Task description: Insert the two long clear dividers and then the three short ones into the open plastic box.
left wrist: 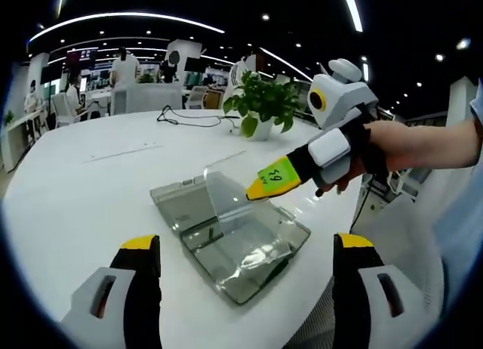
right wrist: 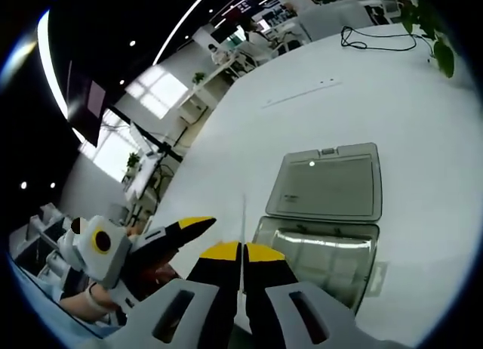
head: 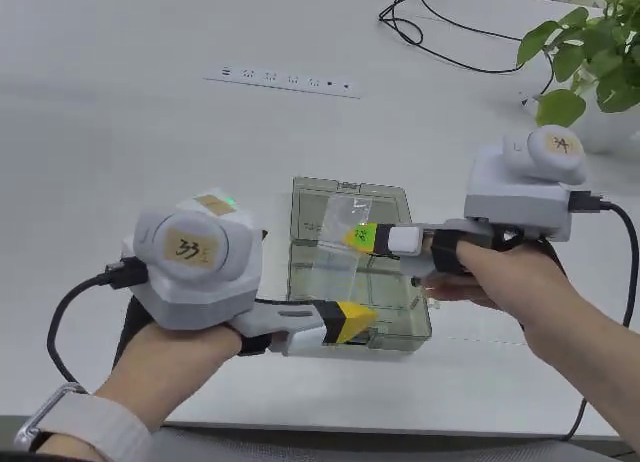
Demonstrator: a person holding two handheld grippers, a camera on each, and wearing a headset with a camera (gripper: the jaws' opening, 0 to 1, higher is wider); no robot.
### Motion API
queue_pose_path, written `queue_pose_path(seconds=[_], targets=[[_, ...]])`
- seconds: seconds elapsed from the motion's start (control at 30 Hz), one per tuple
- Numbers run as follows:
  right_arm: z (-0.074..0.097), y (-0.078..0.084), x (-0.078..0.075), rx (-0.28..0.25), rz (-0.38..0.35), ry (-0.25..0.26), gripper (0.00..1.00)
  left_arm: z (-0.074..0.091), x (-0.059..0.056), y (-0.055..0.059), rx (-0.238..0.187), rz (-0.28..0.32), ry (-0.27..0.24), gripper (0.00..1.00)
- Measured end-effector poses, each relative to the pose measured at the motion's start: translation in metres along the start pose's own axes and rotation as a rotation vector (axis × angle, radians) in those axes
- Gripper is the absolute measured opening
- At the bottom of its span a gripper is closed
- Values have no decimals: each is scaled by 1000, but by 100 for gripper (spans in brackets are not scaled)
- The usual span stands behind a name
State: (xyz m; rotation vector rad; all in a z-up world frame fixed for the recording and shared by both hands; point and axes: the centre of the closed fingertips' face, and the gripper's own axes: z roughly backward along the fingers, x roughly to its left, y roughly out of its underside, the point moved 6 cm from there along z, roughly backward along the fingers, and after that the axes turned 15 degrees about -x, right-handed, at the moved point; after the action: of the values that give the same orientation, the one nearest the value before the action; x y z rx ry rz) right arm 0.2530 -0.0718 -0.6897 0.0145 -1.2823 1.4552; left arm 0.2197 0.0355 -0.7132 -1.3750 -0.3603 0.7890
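Mid-insertion: right gripper [right wrist: 243,251] clamped tight on a clear divider [left wrist: 226,204] just above the open box [head: 400,334], left gripper [left wrist: 247,243] spread wide, empty, near the box; next, lower the divider into slots.

White rounded housings [head: 195,267], yellow-tipped fingers [head: 352,320], black cables [head: 62,312], handwritten number labels [head: 190,248], silver watchband [head: 45,414]

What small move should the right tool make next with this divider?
Probably lower the right tool straight down, easing the clear divider it grips into the open box. The divider stands upright over the box's base and doesn't look seated yet; the left tool is open at the near wall, free to steady the box.
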Motion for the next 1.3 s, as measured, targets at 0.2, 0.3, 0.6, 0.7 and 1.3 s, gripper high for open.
queue_pose_path(seconds=[0.2,0.3,0.6,0.7,1.3], targets=[[2,-9,-10,55,7,42,2,3,-1,5,16,-29,38,100],[2,-17,-20,83,12,62,2,3,-2,7,17,-61,61,100],[2,-30,-34,236,26,137,2,5,0,10,-9,-104,115,100],[1,-31,-37,290,22,158,2,5,2,11,-1,-118,121,100],[5,-28,-62,496,-96,339,2,2,-3,23,20,-117,165,97]])
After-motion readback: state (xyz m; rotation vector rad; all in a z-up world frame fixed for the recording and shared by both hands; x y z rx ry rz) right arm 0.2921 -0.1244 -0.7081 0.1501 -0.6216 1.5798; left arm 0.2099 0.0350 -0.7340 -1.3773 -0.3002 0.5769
